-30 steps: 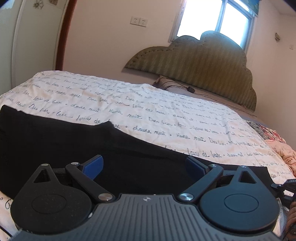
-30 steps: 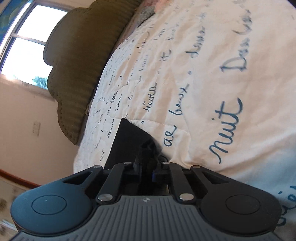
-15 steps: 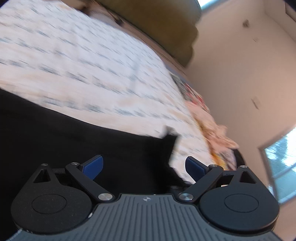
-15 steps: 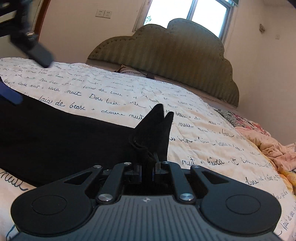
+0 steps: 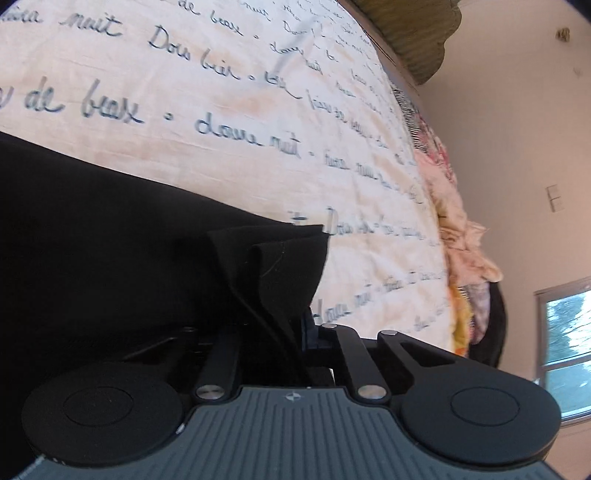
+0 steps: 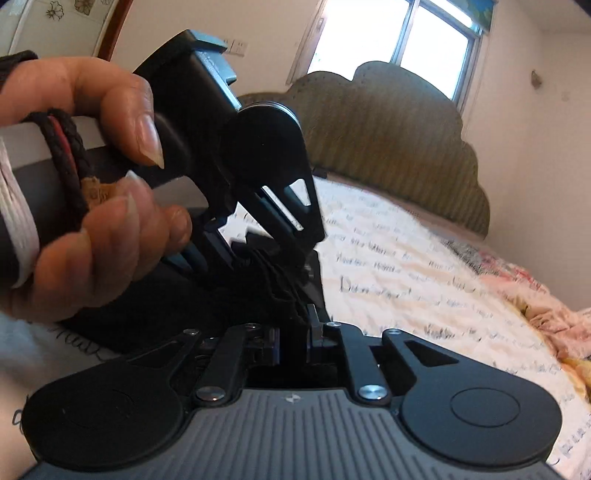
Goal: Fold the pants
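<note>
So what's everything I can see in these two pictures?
pants: one, black, on the bedspread, corner bunched in both tools
bedspread: one, cream with blue handwriting, covering the bed
headboard: one, olive green, scalloped, under the window
window: one, bright, behind the headboard
crumpled bedding: one heap, pink floral, at the bed's far edge
left hand-held gripper: black, closing on the pants' corner
right hand-held gripper: black, shut on pants
hand: one, gripping the left tool's handle
</note>
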The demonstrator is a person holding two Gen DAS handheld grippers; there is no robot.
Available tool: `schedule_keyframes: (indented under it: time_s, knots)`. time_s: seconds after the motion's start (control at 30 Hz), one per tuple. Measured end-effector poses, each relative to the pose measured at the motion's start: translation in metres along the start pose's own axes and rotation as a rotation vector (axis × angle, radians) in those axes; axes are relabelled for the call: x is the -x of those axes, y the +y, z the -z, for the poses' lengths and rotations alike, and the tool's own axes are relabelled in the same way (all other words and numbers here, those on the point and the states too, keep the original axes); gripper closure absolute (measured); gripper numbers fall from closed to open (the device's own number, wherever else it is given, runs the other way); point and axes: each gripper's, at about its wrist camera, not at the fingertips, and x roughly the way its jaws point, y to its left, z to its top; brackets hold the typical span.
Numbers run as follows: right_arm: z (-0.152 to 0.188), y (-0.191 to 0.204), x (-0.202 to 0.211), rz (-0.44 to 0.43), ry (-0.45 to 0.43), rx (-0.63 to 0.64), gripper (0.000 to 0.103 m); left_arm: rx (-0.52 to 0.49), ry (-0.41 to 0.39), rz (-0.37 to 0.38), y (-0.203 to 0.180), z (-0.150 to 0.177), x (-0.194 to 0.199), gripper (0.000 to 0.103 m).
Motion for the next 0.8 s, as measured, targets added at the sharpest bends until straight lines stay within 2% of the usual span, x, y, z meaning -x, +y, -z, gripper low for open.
schedule_keyframes:
  time_s: [0.07,0.13,0.2,0.27,0.37,0.57,0.67,0.8]
  knots:
    - [0.0,-0.002,0.007,-0.04,0.001,-0.018,0.087,-0.06,-0.02,-0.022,0.001,0.004,0.015,0.092]
    - [0.001,-0.006,0.018,-0.082,-0.009,-0.033,0.074,-0.155,-0.047,-0.046,0.003,0.005,0.039,0.092]
    - [0.002,-0.011,0.031,-0.105,-0.03,-0.062,0.052,-0.22,-0.051,-0.055,0.013,0.003,0.068,0.092]
    - [0.002,-0.018,0.042,-0.136,-0.049,-0.101,0.046,-0.256,-0.038,-0.055,0.031,-0.004,0.098,0.091]
    - [0.0,-0.024,0.046,-0.181,-0.026,-0.174,0.046,-0.263,-0.064,-0.12,0.066,-0.016,0.145,0.091]
    - [-0.006,-0.02,0.033,-0.248,0.035,-0.283,0.046,-0.138,-0.123,-0.246,0.139,-0.03,0.193,0.094]
    - [-0.012,-0.008,0.034,-0.27,0.048,-0.281,0.046,-0.101,-0.137,-0.226,0.159,-0.026,0.21,0.095]
    - [-0.02,0.008,0.037,-0.282,0.04,-0.229,0.046,-0.12,-0.172,-0.195,0.164,-0.02,0.237,0.096]
